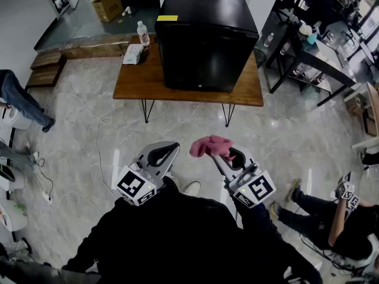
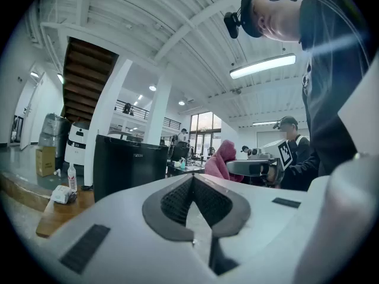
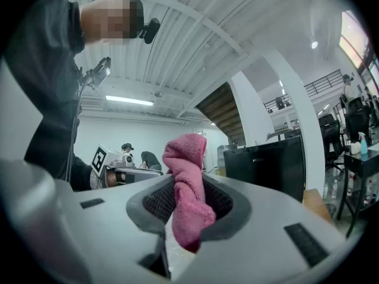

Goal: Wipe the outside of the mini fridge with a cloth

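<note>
Step in hand: the approach, as I judge it. The cloth is already gripped, but no wiping has begun, since nothing touches the fridge.
Right gripper (image 3: 188, 209): its jaws pinch the pink cloth (image 3: 185, 182). The cloth is bunched into a thick fold that stands up above the pads, with a lower lump wedged between them.
Left gripper (image 2: 192, 182): its jaws are pressed together at the tips with nothing between them. It is held just beside the right gripper at about the same height.
Mini fridge (image 1: 207, 40): black, with its door shut, standing on the wooden table (image 1: 177, 91). Its front face is turned toward the person.
Fridge relative to the jaws: straight ahead of both grippers but well apart from them, with a stretch of marble floor between. Neither gripper is near any of its faces.
Beside the fridge: a water bottle (image 1: 143, 33) and a tissue pack (image 1: 132, 53) sit on the table at the fridge's left, close to its side wall.
Next move calls for: stepping up to the table, carrying the cloth forward and laying its free fold flat on a panel, probably the top or the front. The pinch has to stay firm so the bunched cloth does not slip out under the rubbing.
Care point: a stroke down the left side would pass near the bottle, which looks easy to topple.
</note>
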Action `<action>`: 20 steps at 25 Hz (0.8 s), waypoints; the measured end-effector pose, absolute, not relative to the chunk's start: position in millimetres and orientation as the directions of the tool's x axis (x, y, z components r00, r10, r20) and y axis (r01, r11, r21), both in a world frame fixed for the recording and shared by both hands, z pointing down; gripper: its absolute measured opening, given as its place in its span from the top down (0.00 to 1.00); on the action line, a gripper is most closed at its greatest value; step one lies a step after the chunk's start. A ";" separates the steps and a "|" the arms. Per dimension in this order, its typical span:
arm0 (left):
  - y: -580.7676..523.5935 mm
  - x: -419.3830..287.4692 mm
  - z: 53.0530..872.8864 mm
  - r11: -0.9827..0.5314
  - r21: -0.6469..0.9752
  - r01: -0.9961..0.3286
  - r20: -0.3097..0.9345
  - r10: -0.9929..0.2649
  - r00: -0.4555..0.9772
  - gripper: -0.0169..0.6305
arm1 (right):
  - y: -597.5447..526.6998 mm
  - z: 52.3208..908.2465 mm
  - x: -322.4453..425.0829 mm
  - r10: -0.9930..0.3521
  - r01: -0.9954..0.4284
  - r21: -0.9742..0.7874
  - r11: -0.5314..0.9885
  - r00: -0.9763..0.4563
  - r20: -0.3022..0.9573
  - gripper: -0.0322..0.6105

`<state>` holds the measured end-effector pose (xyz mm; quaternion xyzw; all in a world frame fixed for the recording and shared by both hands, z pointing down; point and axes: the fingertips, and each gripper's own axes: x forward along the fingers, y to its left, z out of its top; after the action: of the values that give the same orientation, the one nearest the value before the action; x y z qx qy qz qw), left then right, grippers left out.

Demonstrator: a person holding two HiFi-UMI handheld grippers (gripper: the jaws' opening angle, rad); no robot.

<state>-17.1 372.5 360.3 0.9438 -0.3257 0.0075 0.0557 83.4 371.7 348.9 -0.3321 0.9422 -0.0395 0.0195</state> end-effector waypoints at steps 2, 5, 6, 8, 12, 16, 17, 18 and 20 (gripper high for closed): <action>378.2 -12.0 358.1 -0.783 0.101 -0.613 0.053 -0.611 0.790 0.96 | 377.5 346.2 88.4 -0.632 -0.628 -0.089 0.773 -0.775 -0.014 0.79; 385.0 -4.4 354.2 -0.786 0.102 -0.609 0.056 -0.607 0.793 0.96 | 384.9 342.7 96.8 -0.640 -0.637 -0.091 0.766 -0.768 -0.016 0.79; 386.4 -1.5 353.0 -0.788 0.100 -0.607 0.056 -0.605 0.795 0.96 | 386.5 341.8 99.9 -0.644 -0.640 -0.091 0.763 -0.765 -0.018 0.79; 388.0 4.7 350.9 -0.794 0.096 -0.601 0.057 -0.598 0.799 0.96 | 388.6 340.6 106.2 -0.652 -0.648 -0.090 0.757 -0.758 -0.022 0.79; 389.4 14.7 348.2 -0.803 0.093 -0.588 0.057 -0.586 0.808 0.96 | 391.6 339.0 116.7 -0.666 -0.663 -0.076 0.744 -0.745 -0.024 0.79; 380.8 23.8 350.6 -0.811 0.104 -0.576 0.060 -0.573 0.817 0.96 | 385.4 341.6 127.0 -0.681 -0.677 -0.086 0.731 -0.732 -0.027 0.78; 376.9 28.0 352.1 -0.814 0.106 -0.571 0.061 -0.568 0.821 0.96 | 382.5 343.5 130.8 -0.685 -0.680 -0.095 0.727 -0.728 -0.026 0.78; 372.6 32.8 353.8 -0.817 0.109 -0.566 0.061 -0.562 0.825 0.96 | 379.3 345.5 134.7 -0.689 -0.683 -0.103 0.723 -0.725 -0.025 0.78; 363.1 43.3 356.7 -0.826 0.116 -0.552 0.064 -0.549 0.834 0.96 | 371.8 348.3 142.6 -0.696 -0.690 -0.114 0.715 -0.718 -0.020 0.78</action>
<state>43.3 363.1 356.7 0.9553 -0.2881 0.0137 0.0650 142.6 371.8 348.3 -0.3745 0.9254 -0.0492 0.0306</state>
